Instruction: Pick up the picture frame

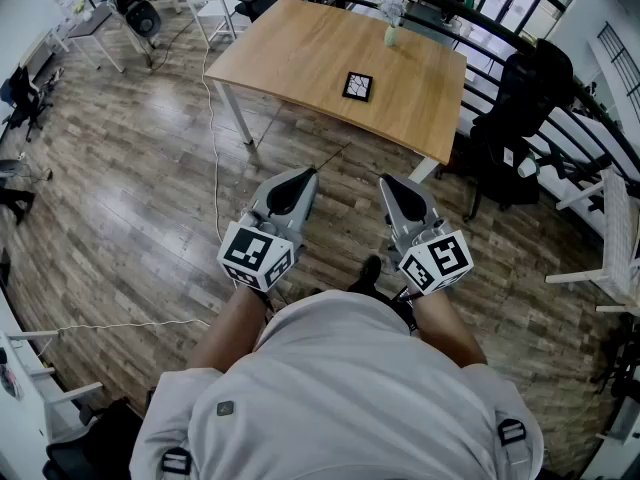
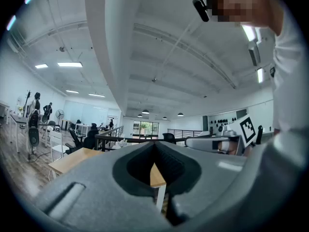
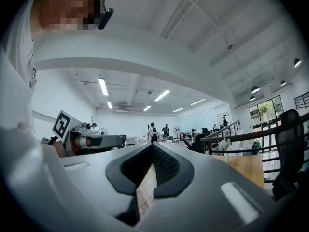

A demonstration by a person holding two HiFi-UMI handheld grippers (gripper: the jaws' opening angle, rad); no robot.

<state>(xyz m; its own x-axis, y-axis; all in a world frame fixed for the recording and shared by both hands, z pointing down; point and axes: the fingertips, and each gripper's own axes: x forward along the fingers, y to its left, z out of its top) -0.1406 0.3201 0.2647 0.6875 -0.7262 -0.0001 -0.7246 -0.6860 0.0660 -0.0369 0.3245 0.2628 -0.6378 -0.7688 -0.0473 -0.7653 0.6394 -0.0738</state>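
Observation:
A small black picture frame [image 1: 357, 86] with a white patterned print lies flat on the wooden table [image 1: 300, 48], right of the table's middle. My left gripper [image 1: 304, 175] and right gripper [image 1: 388, 182] are held side by side over the floor, well short of the table, pointing level toward it. Both are shut with nothing between the jaws. In the left gripper view the shut left gripper [image 2: 154, 144] frames a corner of the table [image 2: 157, 175]. In the right gripper view the shut right gripper [image 3: 152, 145] shows only floor through its gap.
A pale green bottle [image 1: 391, 35] stands near the table's far edge. A black office chair [image 1: 520, 118] sits by the table's right end, with a railing [image 1: 560, 98] behind it. White chairs [image 1: 215, 3] stand at the far left. A cable [image 1: 213, 138] trails over the wooden floor.

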